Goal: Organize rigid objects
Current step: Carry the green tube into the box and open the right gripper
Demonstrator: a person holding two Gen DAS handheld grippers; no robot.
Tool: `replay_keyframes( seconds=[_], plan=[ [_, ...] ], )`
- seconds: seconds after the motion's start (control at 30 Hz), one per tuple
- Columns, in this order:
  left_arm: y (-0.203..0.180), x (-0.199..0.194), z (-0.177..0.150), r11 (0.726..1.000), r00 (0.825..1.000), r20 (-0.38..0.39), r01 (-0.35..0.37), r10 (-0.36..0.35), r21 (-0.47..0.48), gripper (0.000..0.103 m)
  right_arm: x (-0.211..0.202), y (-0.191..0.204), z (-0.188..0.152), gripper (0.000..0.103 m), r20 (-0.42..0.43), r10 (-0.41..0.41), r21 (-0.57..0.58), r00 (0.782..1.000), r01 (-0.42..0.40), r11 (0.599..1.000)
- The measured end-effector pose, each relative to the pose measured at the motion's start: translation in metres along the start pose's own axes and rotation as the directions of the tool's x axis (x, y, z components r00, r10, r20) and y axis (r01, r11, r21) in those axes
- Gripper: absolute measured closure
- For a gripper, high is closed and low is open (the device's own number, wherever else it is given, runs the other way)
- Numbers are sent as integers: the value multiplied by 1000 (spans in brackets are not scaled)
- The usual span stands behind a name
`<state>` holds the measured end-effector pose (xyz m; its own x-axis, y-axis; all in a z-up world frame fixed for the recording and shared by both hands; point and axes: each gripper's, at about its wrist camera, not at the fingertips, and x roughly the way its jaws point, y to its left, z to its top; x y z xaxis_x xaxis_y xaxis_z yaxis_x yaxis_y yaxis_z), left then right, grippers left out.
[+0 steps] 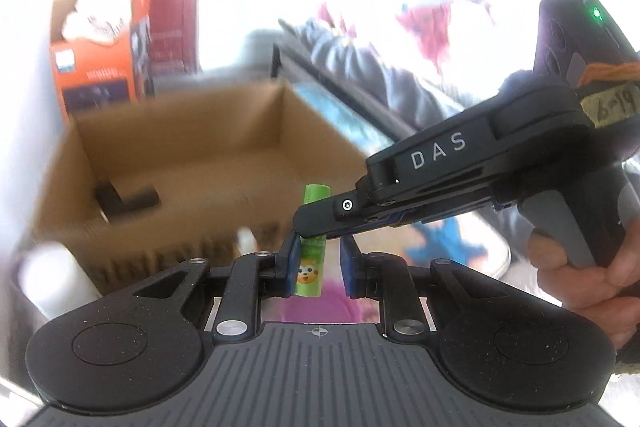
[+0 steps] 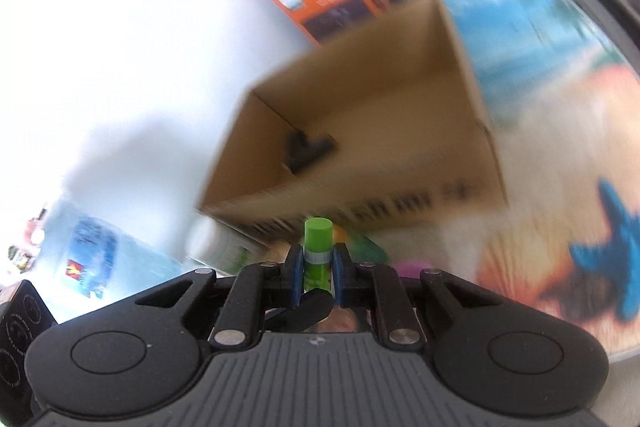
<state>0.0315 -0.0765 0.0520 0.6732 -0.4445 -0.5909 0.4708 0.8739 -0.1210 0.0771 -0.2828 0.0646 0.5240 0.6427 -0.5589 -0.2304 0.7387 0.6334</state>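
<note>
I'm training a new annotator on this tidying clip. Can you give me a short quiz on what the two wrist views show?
1. Multiple choice: what is the right gripper clamped on? A) a green glue stick B) an orange carton C) a white bottle
2. True or false: the open cardboard box has nothing inside.
3. Short answer: in the left wrist view, what picture is on the glue stick's label?

Key
1. A
2. False: a dark object lies on its floor.
3. A cartoon animal face.
</note>
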Motion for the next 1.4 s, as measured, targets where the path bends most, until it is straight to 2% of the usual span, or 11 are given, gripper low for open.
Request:
replay_keyframes(
  seconds=[0.17,0.3,0.47,0.63,0.83,0.97,1.23,1.4],
  plan=[
    [20,-13,36,999,997,66,-37,38,-16,83,6,32,42,86,38,54,-86,998,-51,995],
    [47,6,63,997,996,46,-76,77,-29,83,40,43,83,86,-1,69,-96,998,-69,993],
    [94,55,85,991,991,-83,-108,102,-72,83,115,30,130,86,-121,63,-6,991,-64,998],
    [138,105,95,983,969,-224,-138,108,-121,83,186,3,156,86,-233,62,112,971,-37,993],
    [172,149,99,967,929,-351,-192,122,-171,83,245,-19,162,86,-298,44,170,953,8,985],
    [180,161,99,959,912,-380,-231,154,-164,82,269,-25,162,86,-331,32,192,943,34,981],
    [177,148,104,960,922,-348,-233,169,-154,78,279,-31,162,83,-342,23,201,940,49,978],
    [170,131,111,963,941,-294,-219,166,-158,72,278,-37,166,71,-326,-7,202,945,77,976]
  ],
)
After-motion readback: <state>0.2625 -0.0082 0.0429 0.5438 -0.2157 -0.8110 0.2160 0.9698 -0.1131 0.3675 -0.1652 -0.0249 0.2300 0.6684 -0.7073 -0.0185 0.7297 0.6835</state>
